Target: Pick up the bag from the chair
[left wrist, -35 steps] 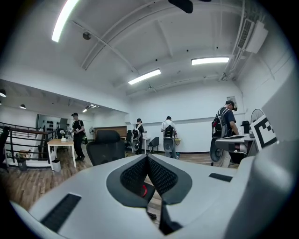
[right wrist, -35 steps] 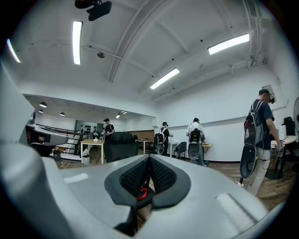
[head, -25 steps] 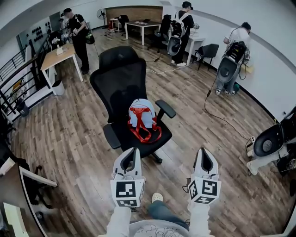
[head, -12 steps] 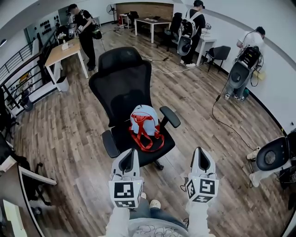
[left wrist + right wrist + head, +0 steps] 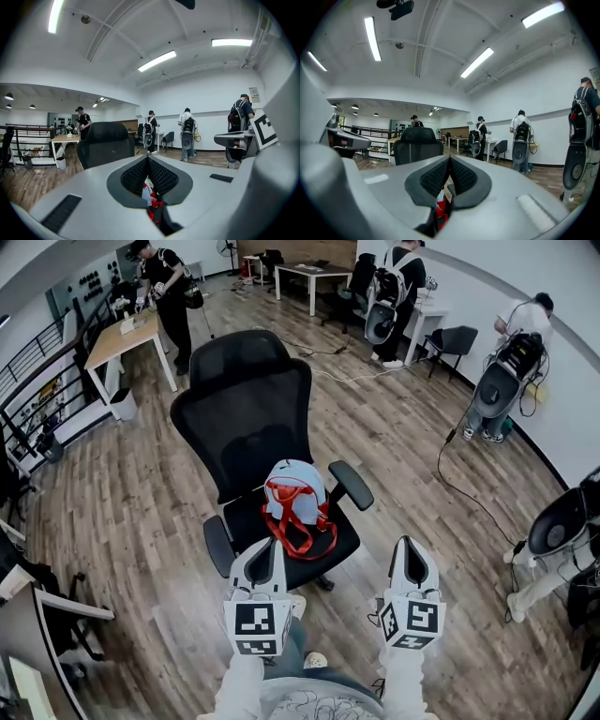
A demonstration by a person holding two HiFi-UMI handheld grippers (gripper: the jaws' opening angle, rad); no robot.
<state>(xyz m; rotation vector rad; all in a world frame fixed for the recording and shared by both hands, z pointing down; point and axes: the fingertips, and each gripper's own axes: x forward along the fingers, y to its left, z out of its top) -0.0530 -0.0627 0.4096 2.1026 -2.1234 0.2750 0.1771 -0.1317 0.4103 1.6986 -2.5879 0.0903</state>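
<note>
Since the bag [image 5: 293,493] is a small pale-blue fabric backpack with red straps [image 5: 302,529], it is judged to be light and soft, likely to sag and fold when lifted rather than keep its shape. Nothing about it looks fragile or slippery. The best hold is judged to be on the red webbing, either the loop at the top or one of the straps spilling over the seat towards the lower edge of the frame. A strap can be pinched flat between two pads, whereas the rounded body would probably be too wide. The bag is seen standing on the seat of the black chair [image 5: 246,395], close against the mesh backrest, at the centre of the head view. The left gripper [image 5: 265,557] is held over the seat's front edge in that view, just below and left of the straps, with no contact seen. Its jaws are pressed together with nothing between them. The right gripper [image 5: 412,557] is held at the lower right, past the chair's right-hand armrest and farther from the bag, and its jaws are likewise closed on nothing. In both gripper views the bag is glimpsed only as a red and pale patch beneath the closed tips.
</note>
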